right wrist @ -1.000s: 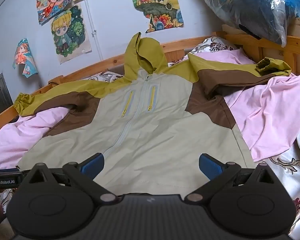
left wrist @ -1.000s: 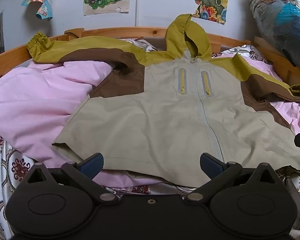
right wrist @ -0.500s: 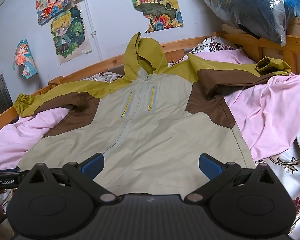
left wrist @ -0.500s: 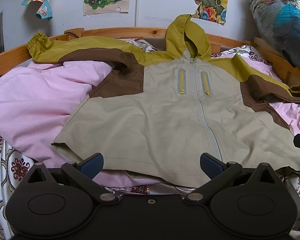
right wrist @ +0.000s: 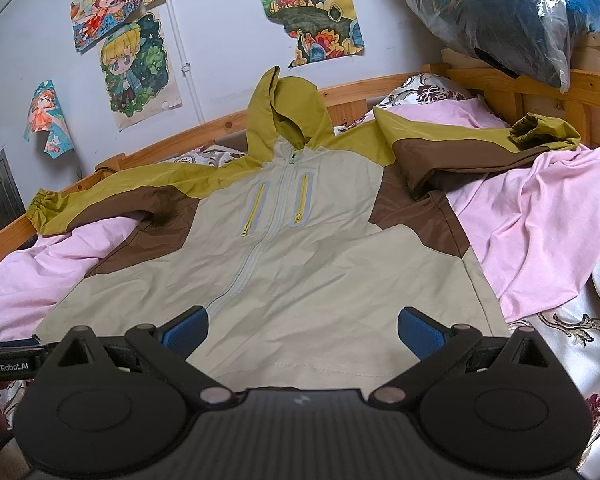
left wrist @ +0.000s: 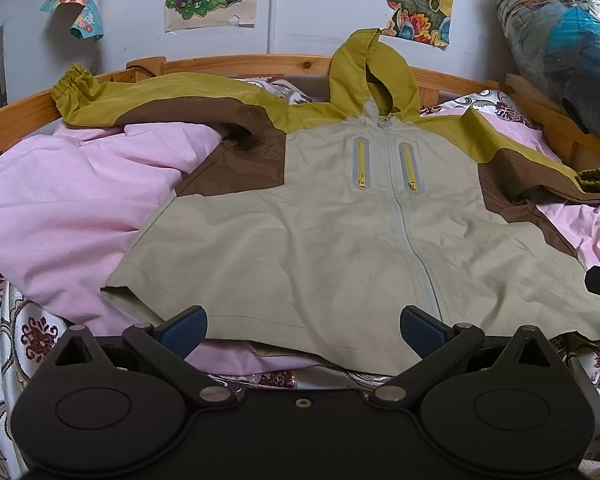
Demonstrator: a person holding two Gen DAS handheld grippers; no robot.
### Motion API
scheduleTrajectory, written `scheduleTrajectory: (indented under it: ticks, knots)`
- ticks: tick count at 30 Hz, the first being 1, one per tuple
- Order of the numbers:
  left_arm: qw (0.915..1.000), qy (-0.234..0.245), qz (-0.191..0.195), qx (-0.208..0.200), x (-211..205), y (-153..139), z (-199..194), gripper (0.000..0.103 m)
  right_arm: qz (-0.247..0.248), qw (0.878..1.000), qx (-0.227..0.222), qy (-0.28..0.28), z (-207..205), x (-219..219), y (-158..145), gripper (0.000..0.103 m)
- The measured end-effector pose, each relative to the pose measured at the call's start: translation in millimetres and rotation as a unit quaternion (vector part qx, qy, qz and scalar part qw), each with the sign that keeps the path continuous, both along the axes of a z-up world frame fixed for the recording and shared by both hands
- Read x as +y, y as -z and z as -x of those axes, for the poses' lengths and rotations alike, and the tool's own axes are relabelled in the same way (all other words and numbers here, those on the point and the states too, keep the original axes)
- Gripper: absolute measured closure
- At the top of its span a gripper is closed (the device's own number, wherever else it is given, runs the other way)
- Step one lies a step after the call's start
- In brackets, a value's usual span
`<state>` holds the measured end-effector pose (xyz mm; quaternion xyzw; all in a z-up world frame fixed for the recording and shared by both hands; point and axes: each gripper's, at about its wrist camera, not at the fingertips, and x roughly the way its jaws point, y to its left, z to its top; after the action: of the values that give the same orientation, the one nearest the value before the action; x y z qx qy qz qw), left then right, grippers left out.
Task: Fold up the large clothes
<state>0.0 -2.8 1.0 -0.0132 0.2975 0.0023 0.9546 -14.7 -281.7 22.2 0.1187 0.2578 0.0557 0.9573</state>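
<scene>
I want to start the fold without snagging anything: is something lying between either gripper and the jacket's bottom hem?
Nothing visible does. The left gripper and right gripper are both open just short of the jacket, whose hem lies bare.

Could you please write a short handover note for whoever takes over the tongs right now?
Left tongs: open, empty, at the near hem of the jacket.
Right tongs: open, empty, over the hem further right.
The jacket lies face up and zipped on the pink sheet, hood toward the wooden headboard, both sleeves spread out; left cuff, right cuff.
Done: spread flat. No fold made yet.
Left: fold in the sleeves and sides, then fold up the body.
</scene>
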Motion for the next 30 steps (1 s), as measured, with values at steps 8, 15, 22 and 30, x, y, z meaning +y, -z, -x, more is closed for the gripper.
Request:
scheduleTrajectory:
  ticks: [8,15,22,30]
  knots:
    - [1.0000,0.000,0.000,0.000,-0.3,0.1,0.0,0.001,-0.003,1.000,0.000,0.002,0.4,-0.4,1.0,0.000]
    - [1.0000,0.000,0.000,0.000,-0.4,0.1,-0.1,0.001,-0.003,1.000,0.000,0.002,0.4,-0.4,0.7,0.000]
    - [1.0000,0.000,0.000,0.000,-0.1,0.2,0.0,0.001,-0.003,1.000,0.000,0.002,0.6,-0.1,0.4,0.000]
    - [1.0000,0.000,0.000,0.000,0.1,0.3,0.0,0.001,-0.005,1.000,-0.001,0.004,1.0,-0.4,1.1,0.000]
